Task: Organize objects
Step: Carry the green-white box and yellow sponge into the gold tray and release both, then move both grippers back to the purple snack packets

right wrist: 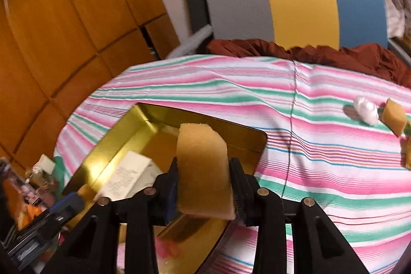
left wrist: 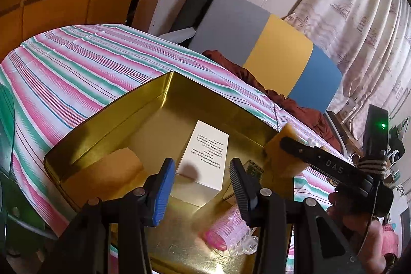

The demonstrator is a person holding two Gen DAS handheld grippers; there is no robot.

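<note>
A gold metal tin [left wrist: 108, 114] lies open on the striped tablecloth. In it are a white box [left wrist: 205, 153], a tan sponge [left wrist: 108, 171] and a pink hair roller [left wrist: 226, 235]. My left gripper [left wrist: 200, 189] is open and empty above the tin, over the white box. My right gripper [right wrist: 203, 186] is shut on a tan sponge [right wrist: 203, 166] and holds it over the tin's [right wrist: 143, 117] right edge. It also shows in the left wrist view [left wrist: 282, 153]. The white box [right wrist: 128, 176] lies below it to the left.
On the cloth at the right lie a white crumpled object [right wrist: 366, 109] and another tan sponge [right wrist: 395, 116]. A grey, yellow and blue chair back [right wrist: 295, 4] and dark red fabric [right wrist: 334, 55] stand behind the table. Wooden cabinets [right wrist: 64, 30] are at the left.
</note>
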